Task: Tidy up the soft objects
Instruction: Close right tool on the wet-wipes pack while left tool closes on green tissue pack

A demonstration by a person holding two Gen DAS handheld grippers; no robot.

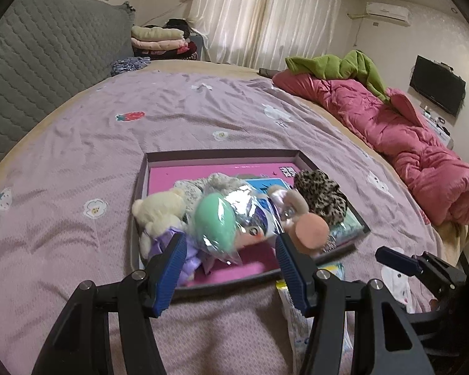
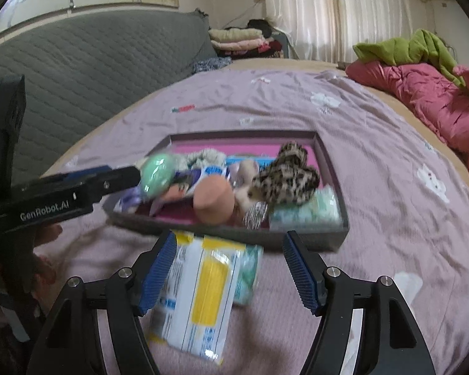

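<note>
A shallow grey box with a pink floor [image 1: 159,175] [image 2: 331,162] lies on the bed and holds soft things: a cream teddy [image 1: 159,209], a bagged green-haired doll [image 1: 217,218] [image 2: 156,172], a peach sponge [image 1: 309,228] [image 2: 214,200] and a leopard scrunchie [image 1: 320,193] [image 2: 290,178]. My left gripper [image 1: 229,270] is open over the box's near edge, empty. It also shows in the right wrist view [image 2: 118,175]. My right gripper [image 2: 229,270] is open above a white and yellow wipes packet [image 2: 200,297] on the sheet in front of the box. The right gripper's tip also shows in the left wrist view [image 1: 394,259].
A pink quilt [image 1: 390,131] with a green garment [image 1: 334,65] lies along the bed's right side. A grey quilted headboard [image 1: 47,62] stands at left. Folded clothes [image 1: 159,39] are stacked at the back. The lilac sheet [image 1: 187,109] stretches beyond the box.
</note>
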